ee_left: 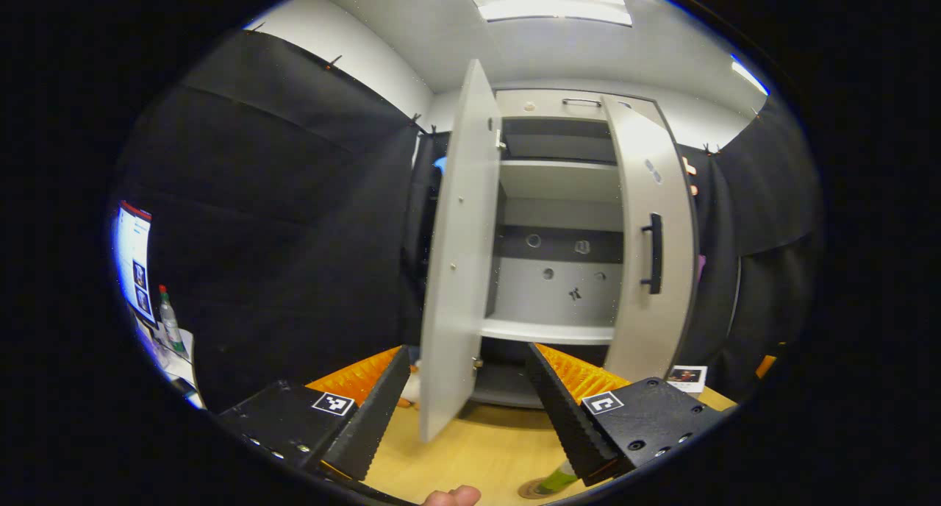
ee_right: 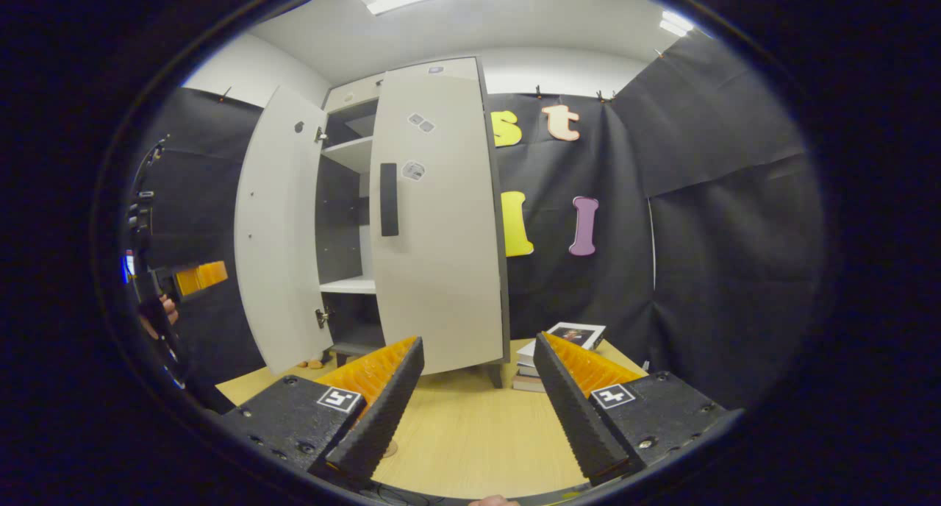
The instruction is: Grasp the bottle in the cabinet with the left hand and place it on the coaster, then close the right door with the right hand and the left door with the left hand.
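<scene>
The pale cabinet (ee_left: 559, 179) stands on the wooden table, its shelves bare. Its left door (ee_left: 459, 256) swings wide toward me. The right door (ee_left: 650, 248), with a black handle (ee_left: 653, 252), is ajar, covering most of its side. My left gripper (ee_left: 467, 399) is open in front of the left door's lower edge, touching nothing. At the bottom edge a greenish bottle (ee_left: 556, 480) stands on a brown coaster (ee_left: 528, 490), partly hidden by one finger. In the right gripper view my right gripper (ee_right: 478, 392) is open and empty, short of the right door (ee_right: 441, 234).
A stack of books (ee_right: 562, 340) lies on the table right of the cabinet. The left gripper (ee_right: 200, 276) and the hand holding it (ee_right: 158, 316) show far left in the right gripper view. A screen (ee_left: 134, 259) and a spare bottle (ee_left: 170, 318) sit far left.
</scene>
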`<state>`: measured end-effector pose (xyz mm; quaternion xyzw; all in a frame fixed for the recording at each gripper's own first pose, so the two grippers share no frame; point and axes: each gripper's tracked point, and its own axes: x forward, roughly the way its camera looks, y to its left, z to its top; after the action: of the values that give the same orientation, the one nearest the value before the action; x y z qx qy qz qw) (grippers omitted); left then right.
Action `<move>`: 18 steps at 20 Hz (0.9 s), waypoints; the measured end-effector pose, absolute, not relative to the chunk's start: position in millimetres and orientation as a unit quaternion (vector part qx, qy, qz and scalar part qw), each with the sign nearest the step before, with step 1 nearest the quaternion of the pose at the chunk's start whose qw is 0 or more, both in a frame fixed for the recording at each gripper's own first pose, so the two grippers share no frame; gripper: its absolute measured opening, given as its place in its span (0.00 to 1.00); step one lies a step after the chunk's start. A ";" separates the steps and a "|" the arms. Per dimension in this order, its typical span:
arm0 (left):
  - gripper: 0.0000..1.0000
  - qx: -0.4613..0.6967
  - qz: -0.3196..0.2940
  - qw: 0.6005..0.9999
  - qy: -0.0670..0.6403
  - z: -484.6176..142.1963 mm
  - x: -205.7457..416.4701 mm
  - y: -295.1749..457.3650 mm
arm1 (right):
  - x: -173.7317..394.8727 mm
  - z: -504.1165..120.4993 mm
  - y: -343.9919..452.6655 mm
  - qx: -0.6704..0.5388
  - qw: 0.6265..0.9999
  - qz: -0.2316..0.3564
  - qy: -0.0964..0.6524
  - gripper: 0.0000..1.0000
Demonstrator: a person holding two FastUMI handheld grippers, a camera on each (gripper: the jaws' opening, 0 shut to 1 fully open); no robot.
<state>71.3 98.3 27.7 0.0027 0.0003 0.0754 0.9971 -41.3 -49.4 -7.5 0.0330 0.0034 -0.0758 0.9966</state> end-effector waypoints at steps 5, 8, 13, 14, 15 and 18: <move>0.95 -0.011 0.120 0.993 -0.001 64.9 144.1 181.0 | -45.1 -10.5 -48.2 0.038 0.997 -0.070 0.008 0.94; 0.95 -0.035 0.137 0.990 -0.004 69.7 178.3 199.7 | -49.6 -15.0 -55.2 0.039 0.996 -0.077 0.016 0.98; 1.00 -0.025 0.149 0.988 0.001 65.1 204.6 201.2 | -52.3 -11.2 -71.3 0.039 0.994 -0.098 0.012 0.99; 0.95 -0.020 0.159 0.987 0.000 63.4 204.5 203.1 | -53.2 -11.3 -74.3 0.041 0.994 -0.102 0.013 0.99; 0.94 -0.015 0.163 0.986 -0.001 62.5 200.4 201.3 | -54.1 -12.3 -75.7 0.043 0.994 -0.104 0.013 0.99; 0.93 -0.017 0.158 0.987 0.000 61.8 198.3 186.6 | -56.8 -12.3 -79.0 0.045 0.993 -0.111 0.010 0.98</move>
<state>198.3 186.6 61.8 -0.0174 0.0001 0.1584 0.9872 -56.8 -79.0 -12.3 0.0453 0.0099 -0.1106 0.9928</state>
